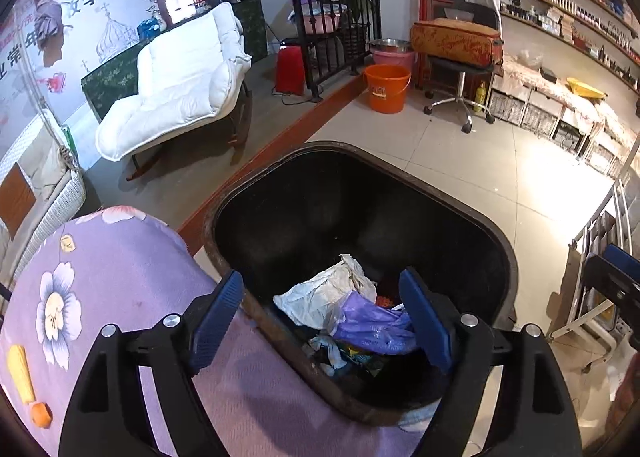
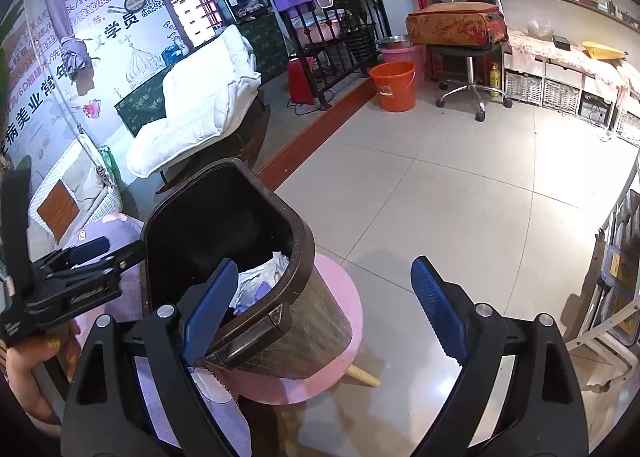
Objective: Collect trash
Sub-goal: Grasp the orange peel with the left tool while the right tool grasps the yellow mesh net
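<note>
Pale floor tiles (image 2: 460, 197) run across what looks like a beauty shop, with a white padded rocking chair (image 1: 180, 85) and an orange bucket (image 1: 387, 88) further back. Up close, a dark brown trash bin (image 1: 472, 225) sits on a pink stool (image 2: 340, 337), right beside a purple floral cushion (image 1: 120, 277). Down inside the bin there's crumpled white paper (image 1: 320, 293) and a purple plastic bag (image 1: 372, 329) on top of other scraps. The left gripper (image 1: 320, 317) hangs over the bin mouth, jaws spread wide with nothing between them. The right gripper (image 2: 324, 317) is wide too and empty, its left finger (image 2: 208, 309) just over the bin's rim.
</note>
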Motion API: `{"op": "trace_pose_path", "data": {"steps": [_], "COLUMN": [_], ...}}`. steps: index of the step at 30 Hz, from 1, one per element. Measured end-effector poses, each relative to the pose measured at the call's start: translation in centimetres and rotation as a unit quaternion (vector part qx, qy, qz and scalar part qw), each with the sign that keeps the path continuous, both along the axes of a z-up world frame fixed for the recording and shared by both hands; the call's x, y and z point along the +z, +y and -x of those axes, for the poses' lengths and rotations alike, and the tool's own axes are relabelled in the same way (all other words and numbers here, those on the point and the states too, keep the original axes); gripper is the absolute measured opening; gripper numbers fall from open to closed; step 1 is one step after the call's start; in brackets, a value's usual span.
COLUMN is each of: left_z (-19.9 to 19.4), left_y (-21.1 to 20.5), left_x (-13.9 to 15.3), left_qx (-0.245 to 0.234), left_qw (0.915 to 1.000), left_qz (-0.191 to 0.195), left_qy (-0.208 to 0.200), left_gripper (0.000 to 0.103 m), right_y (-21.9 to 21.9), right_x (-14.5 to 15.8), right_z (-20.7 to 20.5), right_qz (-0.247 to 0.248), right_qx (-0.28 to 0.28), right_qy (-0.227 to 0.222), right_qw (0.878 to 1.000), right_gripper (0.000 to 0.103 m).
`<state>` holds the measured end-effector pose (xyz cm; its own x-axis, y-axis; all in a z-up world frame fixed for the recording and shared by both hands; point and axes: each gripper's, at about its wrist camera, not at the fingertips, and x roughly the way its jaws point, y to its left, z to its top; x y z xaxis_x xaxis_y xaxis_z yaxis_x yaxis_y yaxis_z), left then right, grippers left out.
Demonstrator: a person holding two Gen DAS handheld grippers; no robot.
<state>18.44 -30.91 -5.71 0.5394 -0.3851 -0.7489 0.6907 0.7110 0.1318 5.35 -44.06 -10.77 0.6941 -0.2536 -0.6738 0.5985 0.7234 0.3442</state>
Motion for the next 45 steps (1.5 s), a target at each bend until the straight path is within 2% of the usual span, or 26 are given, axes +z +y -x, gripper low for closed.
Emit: {"op": "trace_pose_path", "data": {"steps": [10, 18, 22, 34, 42, 45], "left_z": [1.6, 2.9, 3.1, 2.4, -2.0, -4.5], "left_y": [4.8, 11.0, 14.0, 23.4, 31.9, 34.1], "left_x": [2.0, 2.6, 2.5, 1.5, 0.7, 0.0], "left_qx": [0.03, 0.087, 0.121, 0.207, 0.286, 0.298], "left_qw": [0.9986, 0.9939, 0.9902, 0.9772, 0.9573, 0.9536], "left_qz": [0.04, 0.061, 0.066, 0.029, 0.036, 0.04], "left_qy": [-0.016, -0.031, -0.025, -0.035, -0.016, 0.004], "left_gripper": [0.087, 0.089, 0.089, 0.089, 0.089, 0.083], "right_y": [2.7, 6.6, 8.8, 16.3, 21.5, 23.2], "right_x": [0.8, 2.3, 2.9, 5.2, 6.6, 7.0], "right_z": [-1.9, -4.3, -5.5, -9.3, -12.0, -12.9], "right_qz": [0.001, 0.018, 0.023, 0.039, 0.048, 0.05], "right_qx": [0.047, 0.118, 0.155, 0.285, 0.364, 0.383], "right_qy": [-0.008, -0.019, -0.022, -0.025, -0.021, -0.022], "right_qw": [0.999, 0.993, 0.987, 0.958, 0.93, 0.922], "right_gripper": [0.088, 0.088, 0.088, 0.088, 0.088, 0.088]}}
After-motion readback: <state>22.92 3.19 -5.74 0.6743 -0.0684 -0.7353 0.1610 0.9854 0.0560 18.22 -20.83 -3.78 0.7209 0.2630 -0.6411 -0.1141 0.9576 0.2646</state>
